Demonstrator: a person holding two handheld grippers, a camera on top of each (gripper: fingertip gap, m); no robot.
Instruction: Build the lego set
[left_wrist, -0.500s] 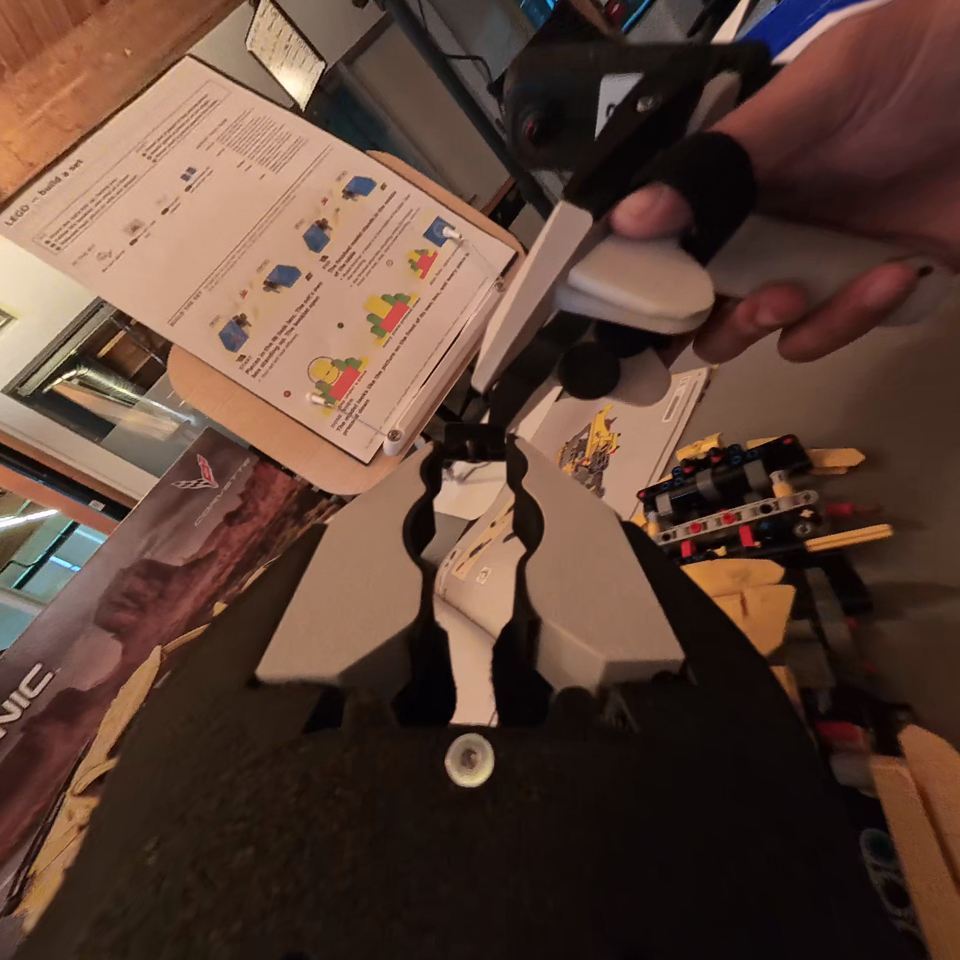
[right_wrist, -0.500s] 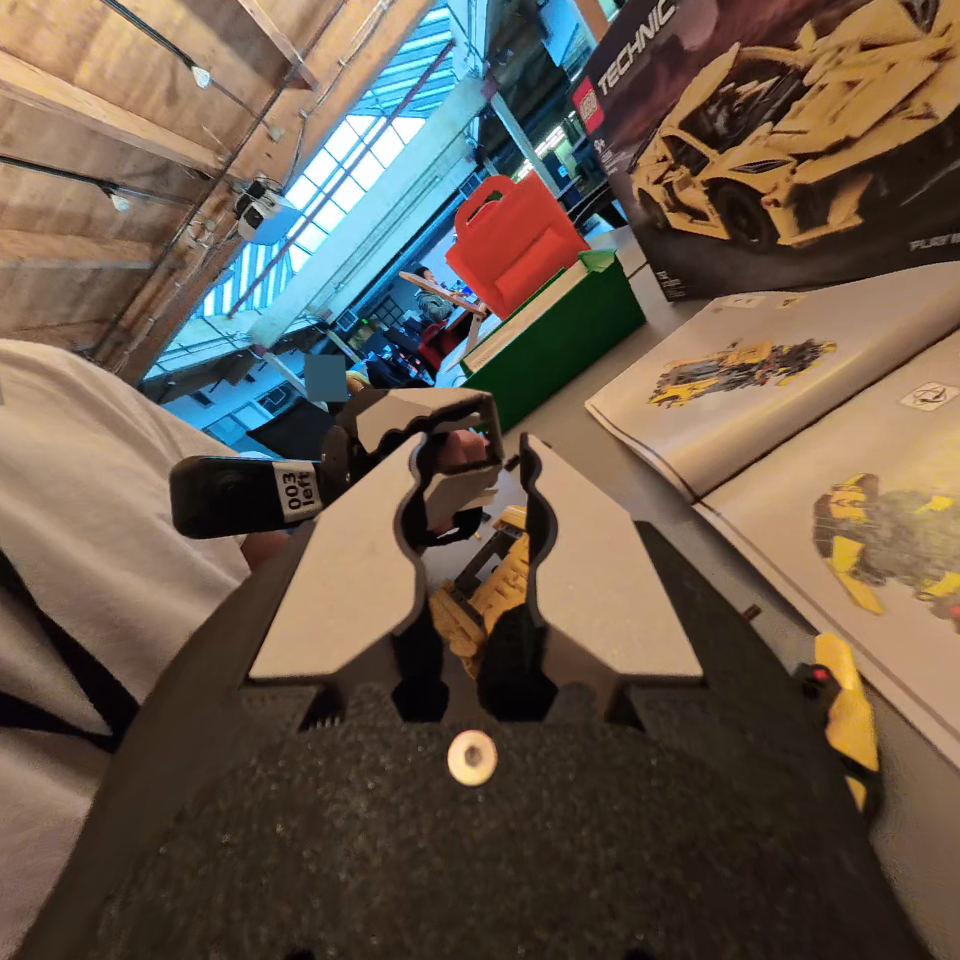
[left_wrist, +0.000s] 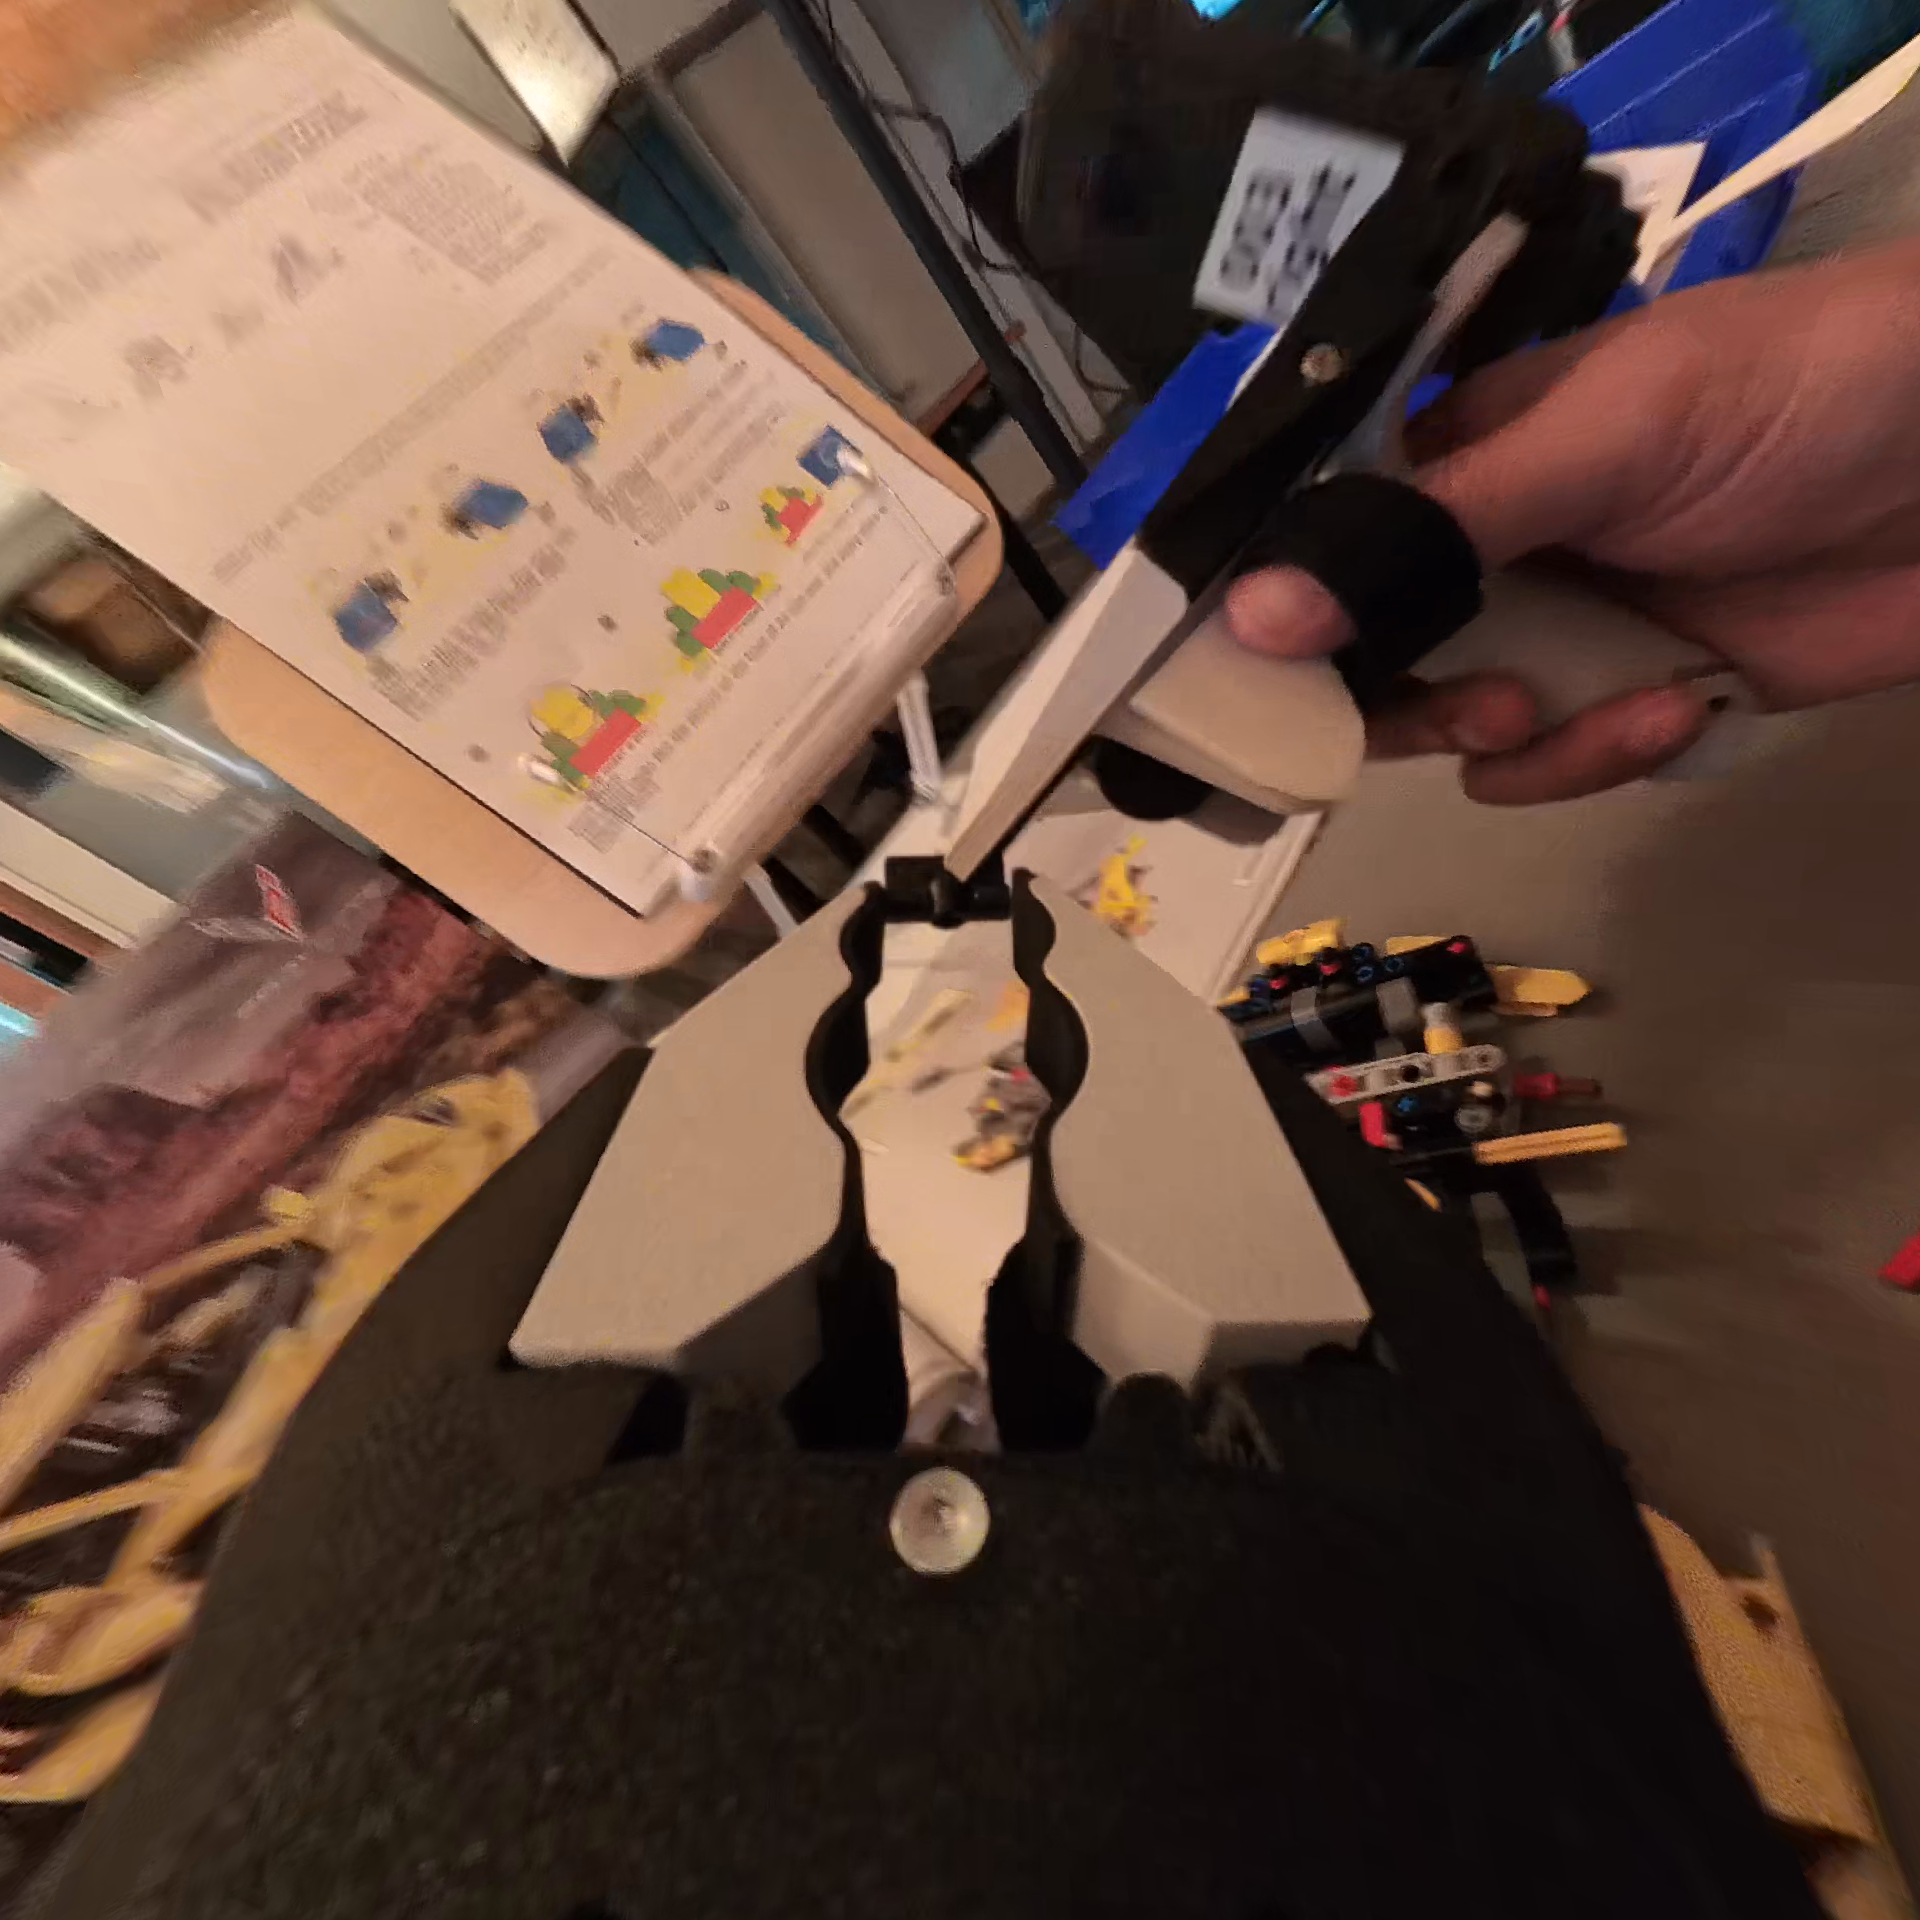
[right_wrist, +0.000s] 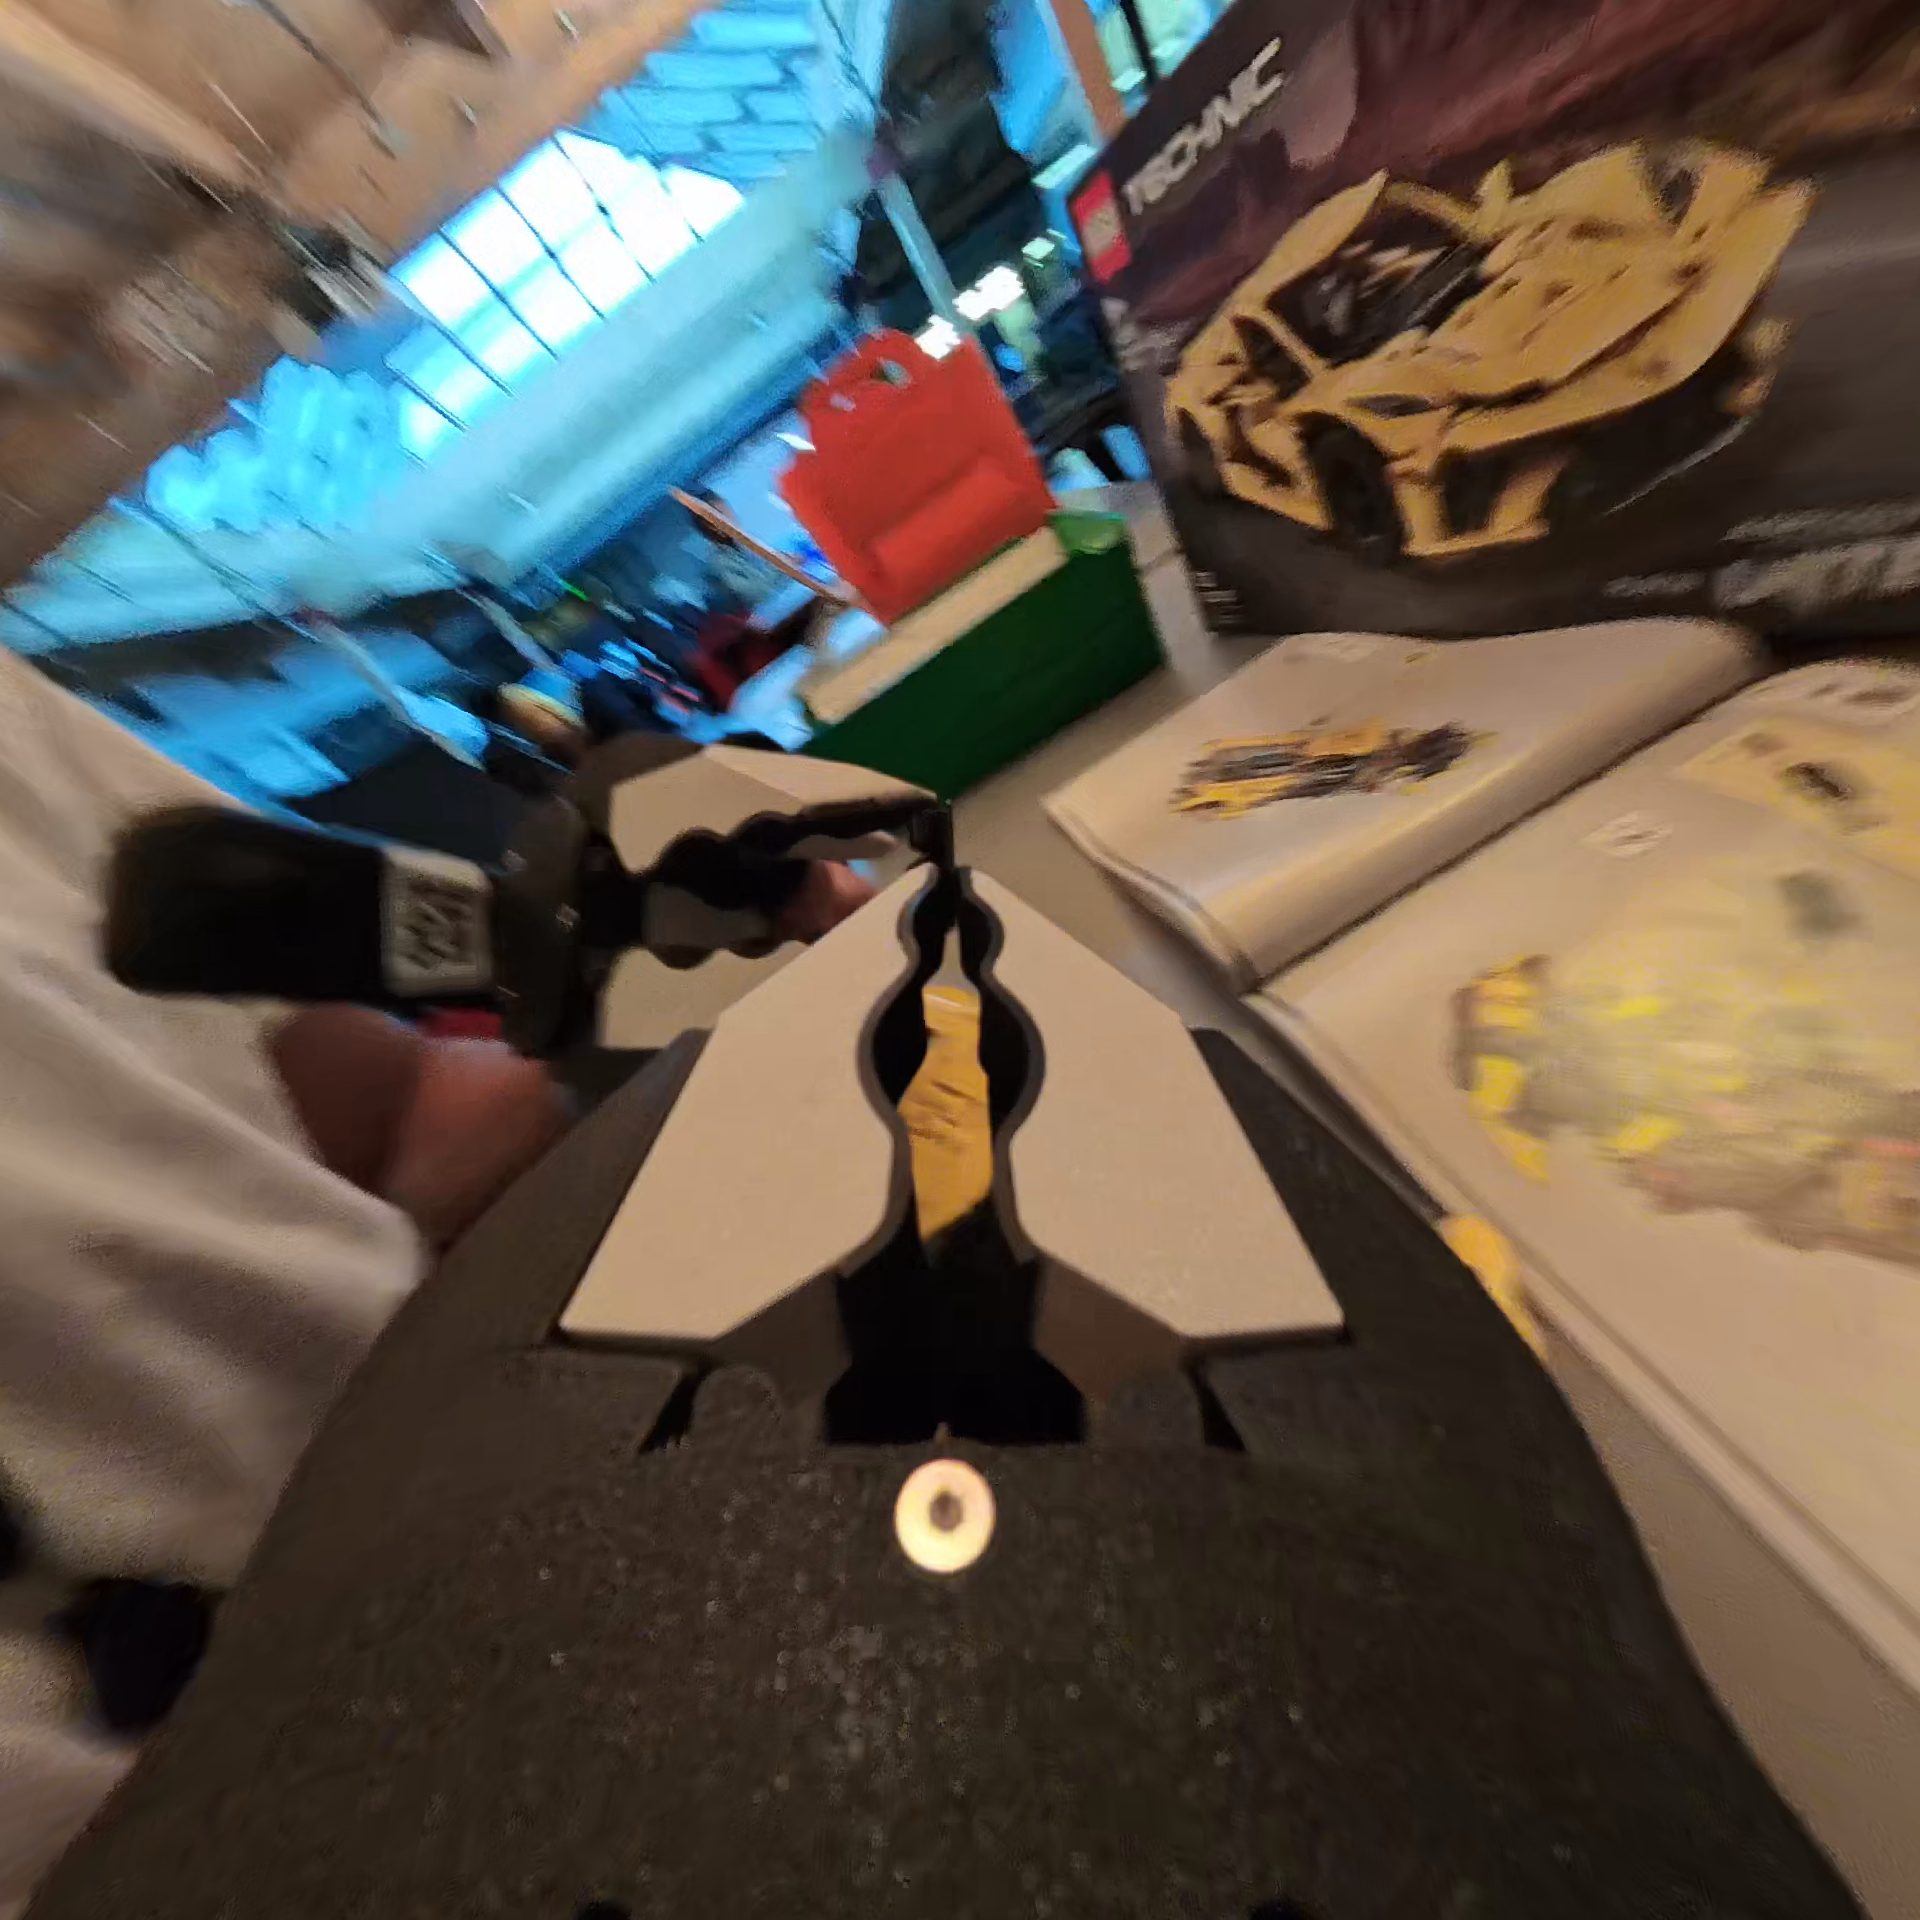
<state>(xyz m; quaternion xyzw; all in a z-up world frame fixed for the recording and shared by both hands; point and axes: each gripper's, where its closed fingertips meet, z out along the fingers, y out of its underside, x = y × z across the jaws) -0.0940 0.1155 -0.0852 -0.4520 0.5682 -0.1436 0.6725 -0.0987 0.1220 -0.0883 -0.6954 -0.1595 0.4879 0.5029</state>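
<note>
Grey counter (left_wrist: 1714, 935) carries a half-built black and yellow lego model (left_wrist: 1403, 1039), an open instruction booklet (right_wrist: 1558, 935) and the set's box (right_wrist: 1507, 364), all smeared by motion blur; left hand-held gripper (left_wrist: 943, 899) is clamped at its tips on a small black lego piece (left_wrist: 925, 896); right hand-held gripper (right_wrist: 948, 883), fingers nearly together, meets that piece, though whether it grips it is unclear; a hand (left_wrist: 1662, 499) holds its handle, cut off at the frame edge.
</note>
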